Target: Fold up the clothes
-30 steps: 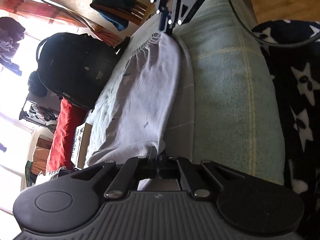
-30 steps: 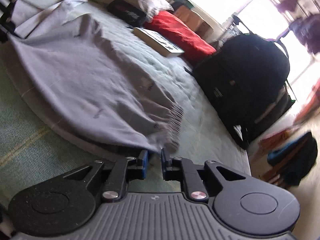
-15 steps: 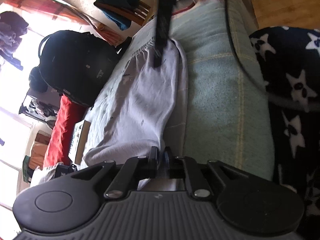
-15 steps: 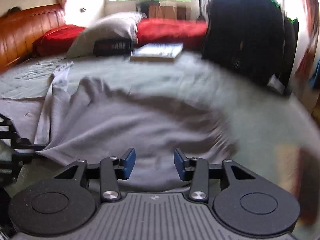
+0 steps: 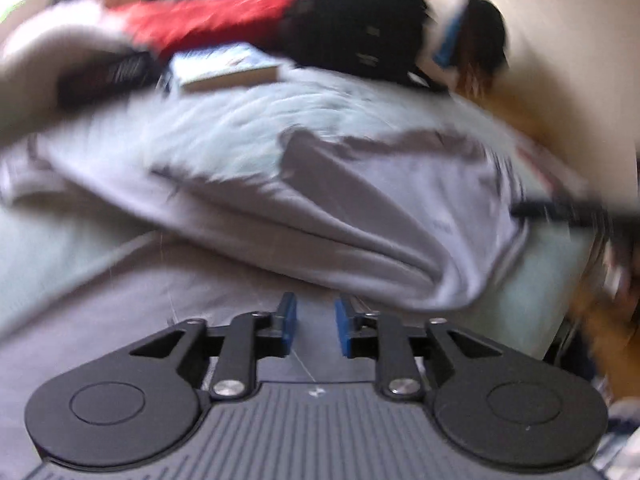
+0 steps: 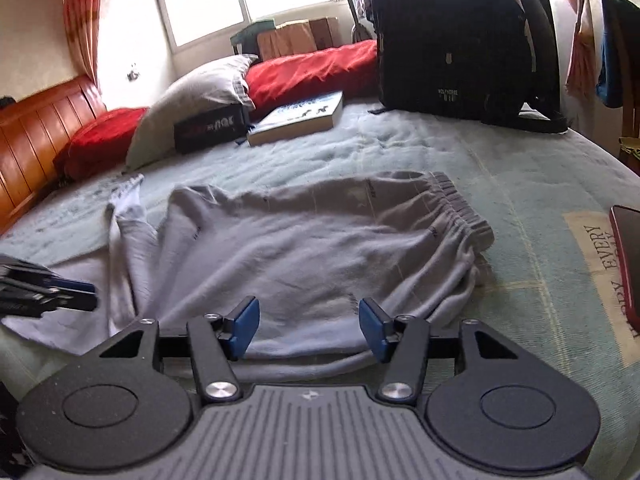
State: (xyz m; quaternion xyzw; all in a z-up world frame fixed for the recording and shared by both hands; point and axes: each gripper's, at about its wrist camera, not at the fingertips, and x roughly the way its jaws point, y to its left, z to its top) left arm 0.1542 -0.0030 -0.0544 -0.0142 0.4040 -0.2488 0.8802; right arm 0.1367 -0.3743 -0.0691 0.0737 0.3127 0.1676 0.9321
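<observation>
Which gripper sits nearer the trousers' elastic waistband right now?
Right. The right gripper hovers over the grey trousers close to the waistband; the left gripper is at the leg end.

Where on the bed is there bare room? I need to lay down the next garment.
Free: the bedspread between the grey pants, the book and the backpack. Crowded: the headboard side, with pillow, black box and book.

Your right hand-held gripper [image 6: 307,329] has just been opening, nothing between its pads, over folded grey trousers [image 6: 304,248] on the bed [image 6: 520,184]. At nine o'clock sits the left hand-held gripper [image 6: 76,294]; at twelve, a book [image 6: 296,118].
</observation>
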